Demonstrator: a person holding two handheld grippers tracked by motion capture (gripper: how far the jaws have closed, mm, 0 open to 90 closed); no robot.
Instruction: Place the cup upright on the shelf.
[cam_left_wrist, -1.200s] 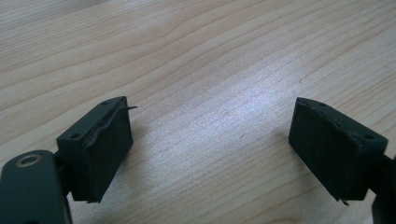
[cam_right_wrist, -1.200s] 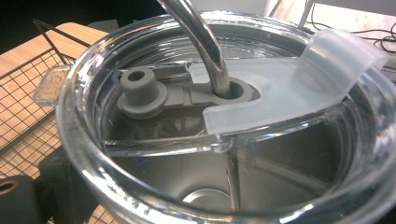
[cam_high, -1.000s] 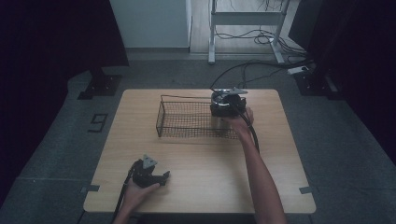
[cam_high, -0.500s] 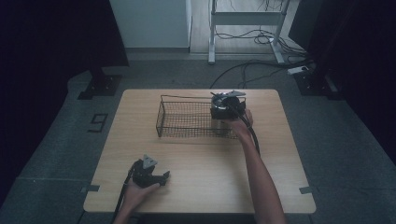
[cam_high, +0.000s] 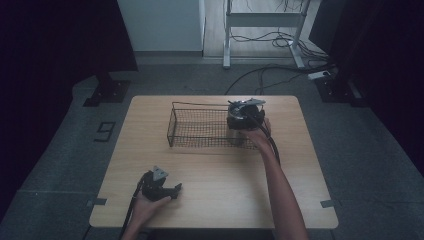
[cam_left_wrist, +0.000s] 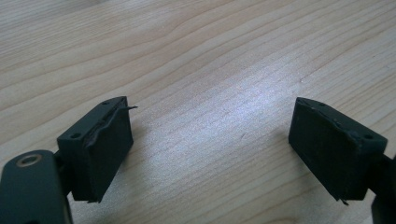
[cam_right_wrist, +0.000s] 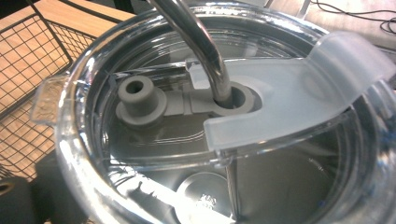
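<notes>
**Wide tumbler at the basket's 3 o'clock end: take it by the body, not the lid**

Your right gripper (cam_high: 244, 118) is at the 3 o'clock end of the wire basket (cam_high: 172, 125), at about 1 o'clock from the middle of the table (cam_high: 225, 185). The tumbler (cam_right_wrist: 299, 182) is there too, right under the gripper. In the right gripper view the basket's mesh lies at 9 o'clock from it. It looks to be standing inside the basket, though its foot is hidden.

Your right jaws have just been opening and now stand wide, with the tumbler between them. You cannot tell here whether the pads are pressing on its wall.

Your left gripper (cam_left_wrist: 210, 154) is at 7 o'clock on the table. Its jaws are spread wide over bare wood and hold nothing.

On handling, expect a stiff, smooth-walled and probably weighty vessel that will slip under a light squeeze.
- The clear lid (cam_right_wrist: 93, 154) is hard plastic and may pop off, so it is a poor place to lift from.
- The metal straw (cam_right_wrist: 201, 42) sits loosely in its hole and would slide out if you pulled on it.
- Grip the body just below the lid's rim with the pads square across its widest line.
- Keep it upright, because its height makes it likely to tip against the wire.
</notes>
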